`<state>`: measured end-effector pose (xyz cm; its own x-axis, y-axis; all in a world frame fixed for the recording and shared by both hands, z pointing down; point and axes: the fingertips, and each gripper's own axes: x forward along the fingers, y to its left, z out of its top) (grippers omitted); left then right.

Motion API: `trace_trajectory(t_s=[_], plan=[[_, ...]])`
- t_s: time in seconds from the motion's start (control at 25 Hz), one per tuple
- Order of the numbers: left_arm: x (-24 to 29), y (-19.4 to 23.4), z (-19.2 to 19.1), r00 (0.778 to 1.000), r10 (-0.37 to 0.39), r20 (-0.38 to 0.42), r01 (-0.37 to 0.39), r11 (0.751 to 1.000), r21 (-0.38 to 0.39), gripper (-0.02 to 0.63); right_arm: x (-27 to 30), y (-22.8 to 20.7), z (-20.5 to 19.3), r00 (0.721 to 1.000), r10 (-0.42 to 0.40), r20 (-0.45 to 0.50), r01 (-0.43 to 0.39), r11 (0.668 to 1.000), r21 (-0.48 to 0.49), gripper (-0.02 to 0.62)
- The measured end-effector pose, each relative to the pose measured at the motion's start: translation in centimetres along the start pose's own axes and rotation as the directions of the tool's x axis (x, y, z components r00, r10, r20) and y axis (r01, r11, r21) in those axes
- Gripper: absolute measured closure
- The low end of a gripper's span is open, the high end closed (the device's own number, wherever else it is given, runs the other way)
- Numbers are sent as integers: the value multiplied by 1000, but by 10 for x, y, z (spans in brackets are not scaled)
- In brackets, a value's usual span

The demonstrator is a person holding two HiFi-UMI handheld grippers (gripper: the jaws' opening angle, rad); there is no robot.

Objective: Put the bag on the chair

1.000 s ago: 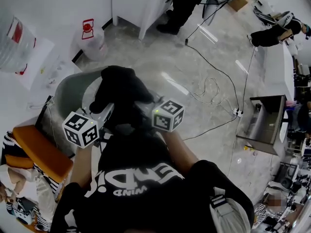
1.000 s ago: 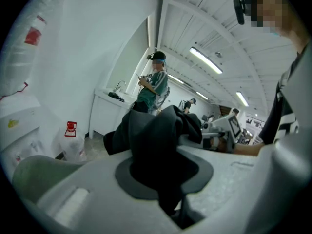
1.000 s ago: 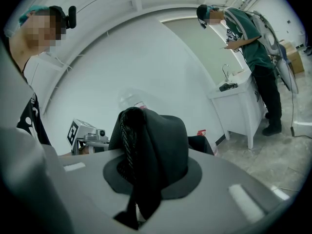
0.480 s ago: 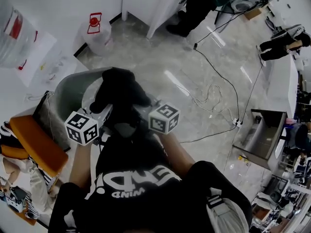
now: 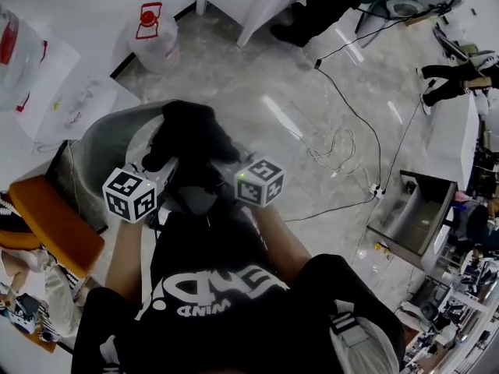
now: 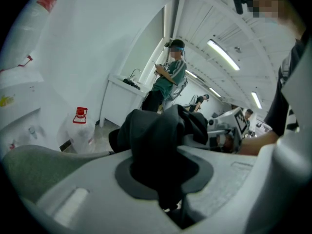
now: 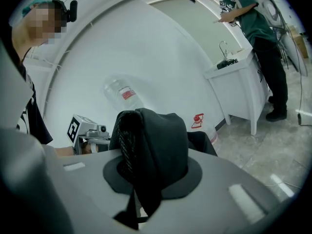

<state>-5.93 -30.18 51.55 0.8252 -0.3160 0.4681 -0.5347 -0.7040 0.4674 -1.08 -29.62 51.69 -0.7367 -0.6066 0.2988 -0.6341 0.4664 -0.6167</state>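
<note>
Black cloth bag (image 5: 191, 135), change since a second ago: it and both claws have come down toward the grey chair (image 5: 101, 142). The marker cubes (image 5: 130, 195) read slightly smaller and closer together in the head view. That camera has swung too. The water jug (image 5: 152, 31) now sits nearer the top edge, and the cables (image 5: 335, 142) on the floor (image 5: 257, 76) lie further right. The orange cushion (image 5: 54, 224) beside the chair has slid a little lower left in the frame. Grip is unchanged on both sides.

Left claw (image 6: 168, 201): jaws nearly together, pinching a fold of the bag. The cloth is wedged down into the narrow gap, and a bunched mass of it rises above the jaws.

Right claw (image 7: 134, 206): same state, jaws close together on a fold, with a tail of cloth hanging through below them.

Position: the bag hangs between the two claws, directly over the chair's seat and in front of its curved grey back. Whether its underside touches the seat, I cannot tell; the bag itself covers that spot.

Appearance: soft, matt and dark, with no firm shape. It is humped at the top and creased into broad folds. In the right gripper view a coarse woven band, like a strap edge, runs down the left side of the hump. In the left gripper view the folds spread wider, with one lobe drooping to the right. A person in a green top (image 6: 170, 77) stands well behind it.
</note>
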Motion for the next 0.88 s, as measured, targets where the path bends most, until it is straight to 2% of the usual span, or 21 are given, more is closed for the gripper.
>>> trace_trajectory(t_s=[0.88], plan=[[56, 78, -20, 997, -3, -74, -2, 997, -71, 538, 57, -76, -18, 996, -24, -81, 31, 996, 85, 526]])
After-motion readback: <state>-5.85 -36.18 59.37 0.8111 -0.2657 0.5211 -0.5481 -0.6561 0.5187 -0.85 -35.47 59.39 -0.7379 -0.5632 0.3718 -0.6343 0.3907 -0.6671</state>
